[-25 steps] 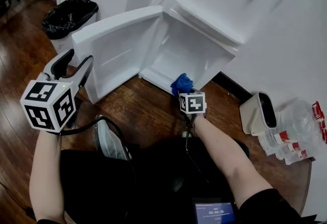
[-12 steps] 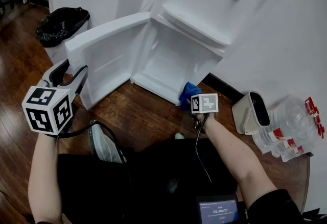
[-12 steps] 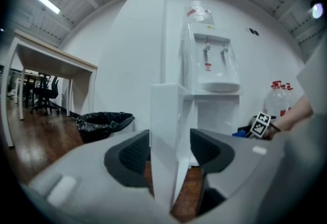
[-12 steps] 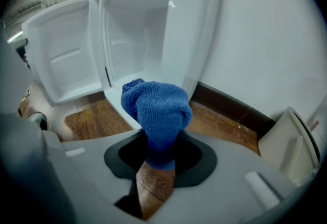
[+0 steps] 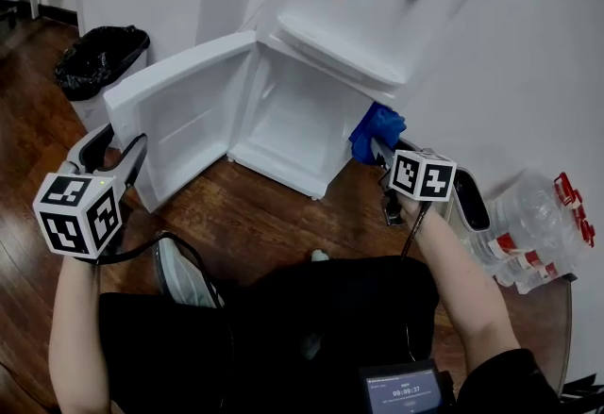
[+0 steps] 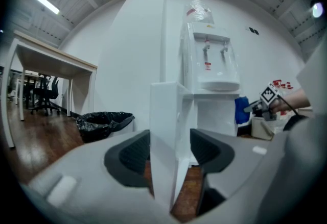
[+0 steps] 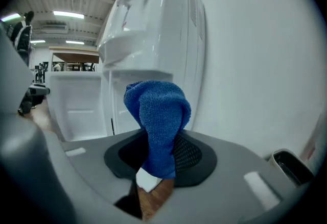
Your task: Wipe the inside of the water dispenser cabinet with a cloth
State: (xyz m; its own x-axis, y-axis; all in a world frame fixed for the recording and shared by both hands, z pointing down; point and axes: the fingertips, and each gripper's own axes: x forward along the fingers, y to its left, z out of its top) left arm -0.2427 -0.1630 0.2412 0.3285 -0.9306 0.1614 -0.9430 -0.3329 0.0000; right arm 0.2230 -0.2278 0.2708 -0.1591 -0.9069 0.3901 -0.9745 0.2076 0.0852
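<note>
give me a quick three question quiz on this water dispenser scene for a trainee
1. Multiple choice: what does the right claw hold?
A. a blue cloth
B. a water bottle
C. nothing

2. Short answer: what has its edge between the pads of the left claw?

3. True or false: both claws grip the blue cloth.

Key: 1 A; 2 the cabinet door, which stands open; 3 false.
</note>
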